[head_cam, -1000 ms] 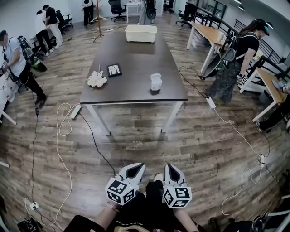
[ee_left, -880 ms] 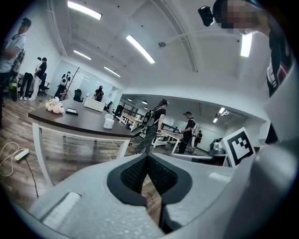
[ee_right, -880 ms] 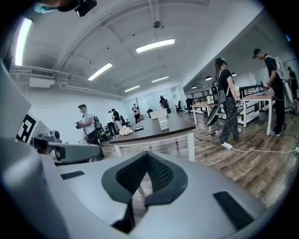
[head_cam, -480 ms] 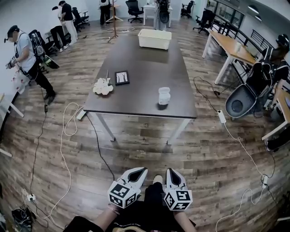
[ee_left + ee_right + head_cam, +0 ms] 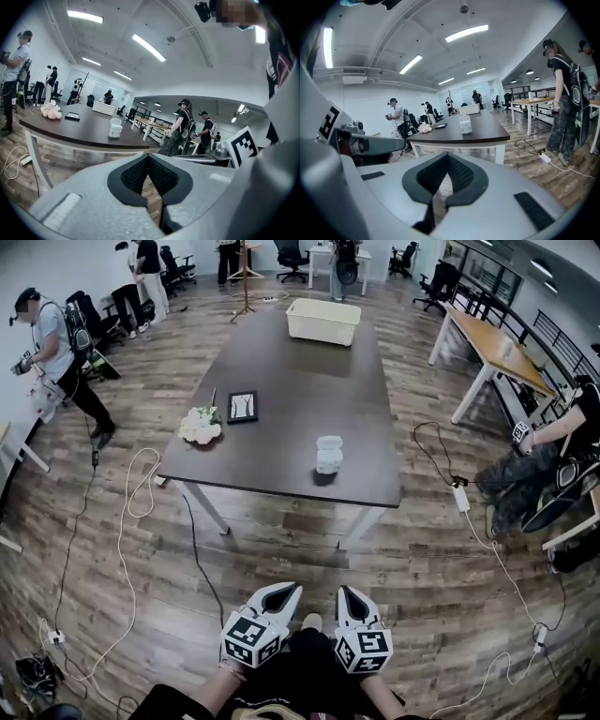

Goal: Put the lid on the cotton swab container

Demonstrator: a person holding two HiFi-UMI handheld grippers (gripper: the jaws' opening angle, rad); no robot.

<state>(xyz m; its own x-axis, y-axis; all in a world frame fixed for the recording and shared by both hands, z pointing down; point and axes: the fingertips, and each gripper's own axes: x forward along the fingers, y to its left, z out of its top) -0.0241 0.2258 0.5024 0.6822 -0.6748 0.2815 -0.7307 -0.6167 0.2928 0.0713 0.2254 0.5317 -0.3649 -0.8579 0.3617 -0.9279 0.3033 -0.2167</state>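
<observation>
L gripper & R gripper are held low, side by side, close to the body, over the wood floor and well short of the table. Both jaws are closed tight w/ nothing betw. them. Swab container stands upright on the table near its front edge, right of centre, well apart from both grippers. Can't tell if its lid is on. Flowers & dark frame sit at table's left, white bin at the far end.
</observation>
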